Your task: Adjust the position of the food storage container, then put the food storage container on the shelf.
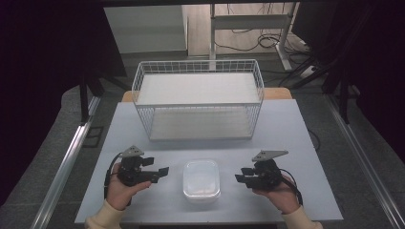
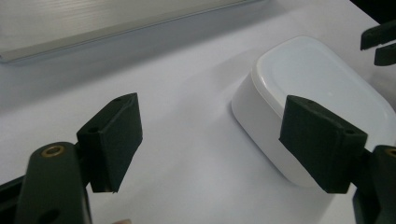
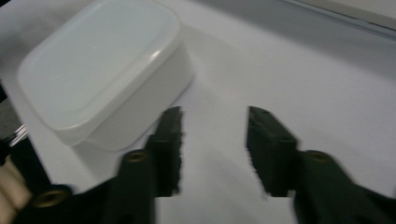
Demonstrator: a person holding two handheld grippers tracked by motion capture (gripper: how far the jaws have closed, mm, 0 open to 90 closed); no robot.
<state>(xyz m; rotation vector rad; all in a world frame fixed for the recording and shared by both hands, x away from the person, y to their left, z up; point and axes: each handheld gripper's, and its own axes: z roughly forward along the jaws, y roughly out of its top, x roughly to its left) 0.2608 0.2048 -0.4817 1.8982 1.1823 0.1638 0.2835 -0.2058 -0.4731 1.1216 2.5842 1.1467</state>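
White wire basket on a pale table, dim room behind.

The wire basket [image 1: 198, 102] stands in the upper middle of the frame, at the far side of the table [image 1: 286, 138], and has two flat white levels. Above it, at the top of the frame, a desk frame [image 1: 248, 28] stands on the floor with loose cables [image 1: 248, 40]. A metal rail [image 1: 67, 164] runs down the left edge.
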